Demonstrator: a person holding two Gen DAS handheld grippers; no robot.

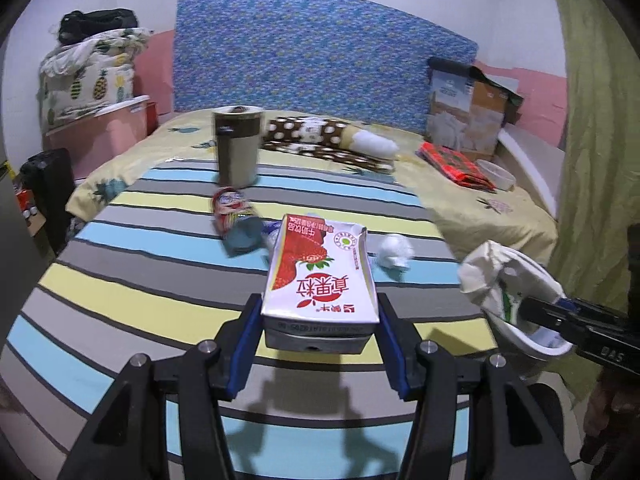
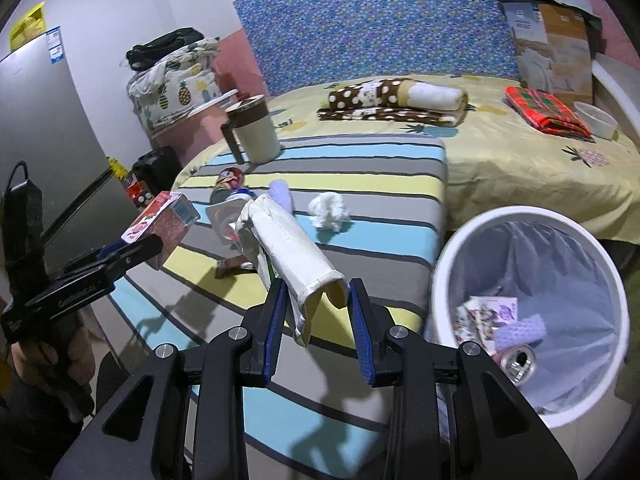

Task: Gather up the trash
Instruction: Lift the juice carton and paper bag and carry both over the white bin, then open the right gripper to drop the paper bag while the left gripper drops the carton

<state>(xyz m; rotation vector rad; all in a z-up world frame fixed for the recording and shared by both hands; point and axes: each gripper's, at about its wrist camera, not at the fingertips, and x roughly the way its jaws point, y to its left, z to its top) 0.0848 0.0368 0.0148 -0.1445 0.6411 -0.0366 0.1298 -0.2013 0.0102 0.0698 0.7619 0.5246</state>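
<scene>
My left tongs (image 1: 320, 320) are clenched on a strawberry milk carton (image 1: 320, 272), blue pads (image 1: 245, 340) pressing its two side walls near the base, so the carton juts forward at the centre of the left view, lifted off the striped blanket (image 1: 120, 280). I judge it light and probably empty; its paperboard walls are stiff enough to hold but will cave if I squeeze harder, and the glossy print could slide, so the side walls low on the box are the right hold. My right tongs (image 2: 318, 312) grasp a flattened white paper cup (image 2: 288, 248) at its open end; it sticks out toward the middle of the right view, crumpled, soft and nearly weightless by my reckoning, so only pinched paper keeps it and a jolt could let it slip. At the lower right of that view stands the white trash bin (image 2: 444, 280), lined with a bag and already holding a drink can (image 2: 520, 364) and scraps. Still lying on the blanket, beyond both tongs, are a crushed snack tube (image 1: 234, 220) and a wad of white tissue (image 2: 330, 210); the tissue should compress to nothing, so I would take it deep between the pads. A mug with a dark handle (image 2: 256, 132) stands farther back, upper left of centre.
</scene>
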